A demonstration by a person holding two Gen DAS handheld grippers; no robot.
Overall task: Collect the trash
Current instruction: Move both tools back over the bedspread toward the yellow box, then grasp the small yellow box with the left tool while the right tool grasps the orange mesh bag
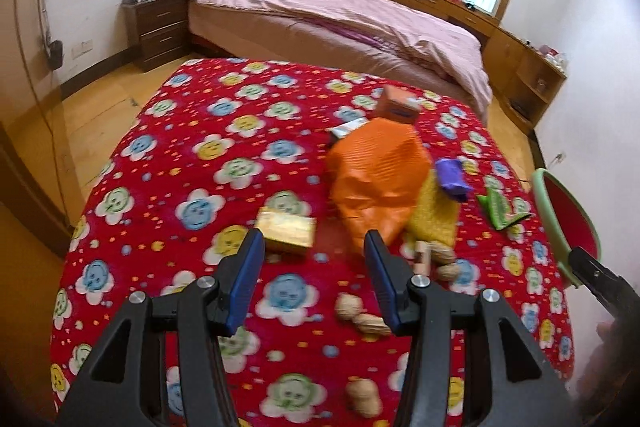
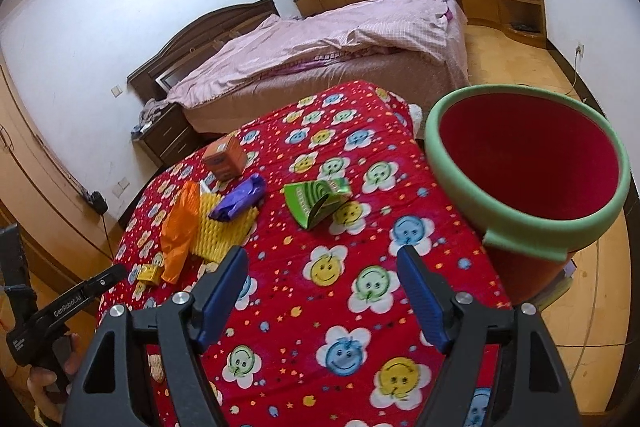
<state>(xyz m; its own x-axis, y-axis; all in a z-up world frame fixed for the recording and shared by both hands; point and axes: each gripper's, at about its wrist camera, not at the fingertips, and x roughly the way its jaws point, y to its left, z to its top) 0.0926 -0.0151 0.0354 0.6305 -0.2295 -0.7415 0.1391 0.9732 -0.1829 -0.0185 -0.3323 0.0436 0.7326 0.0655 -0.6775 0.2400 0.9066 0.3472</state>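
The red flowered quilt (image 1: 192,131) fills the middle of both views and serves as the work surface, so all the trash lies scattered on it. At the right edge of the right wrist view stands the red bin with a green rim (image 2: 492,239), hard against the quilt's edge, presumably so pieces can go straight in; its base is cut off, and the left wrist view catches only a sliver of it.

Centre right in the left wrist view, the orange bag (image 1: 376,171) slumps over a yellow foam net (image 1: 434,215), hiding much of it. Behind sits an orange carton (image 1: 398,107); right of the bag lie a purple wrapper (image 1: 452,177) and a green packet (image 1: 502,207).

The left gripper (image 1: 314,247) hangs with jaws spread and empty, a small gold box (image 1: 286,231) just beyond its left finger. The right gripper (image 2: 322,259) is likewise wide apart, holding nothing.

Peanut shells (image 1: 360,315) are blurred.
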